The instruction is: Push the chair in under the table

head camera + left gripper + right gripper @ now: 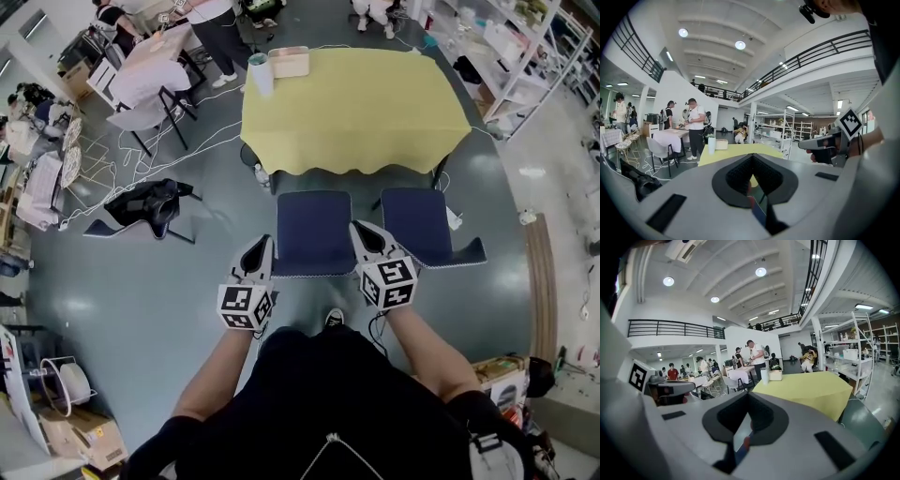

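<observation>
A dark blue chair (314,232) stands in front of the table with the yellow cloth (356,112), its seat out from under the table. In the head view my left gripper (260,247) is at the chair's near left corner and my right gripper (362,229) at its near right edge; I cannot tell whether either touches it. Both are shut with nothing between the jaws. In the left gripper view the left gripper (752,174) points at the yellow table (736,151), and a sliver of blue chair (758,213) shows below. The right gripper (746,420) also faces the table (806,390).
A second blue chair (424,225) stands right beside the first. A white cup (260,73) and a box (289,61) sit on the table's far left. A black bag (142,206) and cables lie on the floor to the left. Shelves (525,47) stand at right; people work behind.
</observation>
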Available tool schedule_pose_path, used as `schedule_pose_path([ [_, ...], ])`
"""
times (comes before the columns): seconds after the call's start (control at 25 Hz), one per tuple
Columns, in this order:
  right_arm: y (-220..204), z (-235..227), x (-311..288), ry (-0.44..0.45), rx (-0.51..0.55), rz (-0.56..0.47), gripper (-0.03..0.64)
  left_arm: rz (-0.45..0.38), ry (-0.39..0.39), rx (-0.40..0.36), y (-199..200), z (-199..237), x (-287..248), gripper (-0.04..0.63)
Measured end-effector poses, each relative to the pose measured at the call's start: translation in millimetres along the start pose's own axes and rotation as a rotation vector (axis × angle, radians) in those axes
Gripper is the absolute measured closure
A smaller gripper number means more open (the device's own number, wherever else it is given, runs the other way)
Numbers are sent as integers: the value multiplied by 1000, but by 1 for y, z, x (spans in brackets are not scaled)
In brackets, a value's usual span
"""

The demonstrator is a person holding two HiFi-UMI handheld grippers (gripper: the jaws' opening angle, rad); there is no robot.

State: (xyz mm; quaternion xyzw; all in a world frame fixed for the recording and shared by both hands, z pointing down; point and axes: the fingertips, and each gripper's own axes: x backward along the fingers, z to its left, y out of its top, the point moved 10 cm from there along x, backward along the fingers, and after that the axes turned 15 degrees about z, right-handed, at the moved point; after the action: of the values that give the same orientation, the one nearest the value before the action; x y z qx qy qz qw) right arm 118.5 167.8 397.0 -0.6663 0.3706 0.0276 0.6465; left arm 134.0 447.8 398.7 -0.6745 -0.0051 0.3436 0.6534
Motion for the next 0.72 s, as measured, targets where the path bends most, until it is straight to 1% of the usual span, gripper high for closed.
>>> schedule_pose_path([
  [0.16,0,-2,-9,16,-4,10,603,37,6,-31,-1,0,-5,586],
  [0.32,-1,-2,-12,8,-13,25,603,47,1,-45,1,5,-7,586],
  [0.44,-3,2,-14,-1,5,44,603,60,-1,-35,-1,14,-8,586],
  [0.72,-29,8,-29,-39,19,125,603,115,-36,-47,-29,29,-17,586],
])
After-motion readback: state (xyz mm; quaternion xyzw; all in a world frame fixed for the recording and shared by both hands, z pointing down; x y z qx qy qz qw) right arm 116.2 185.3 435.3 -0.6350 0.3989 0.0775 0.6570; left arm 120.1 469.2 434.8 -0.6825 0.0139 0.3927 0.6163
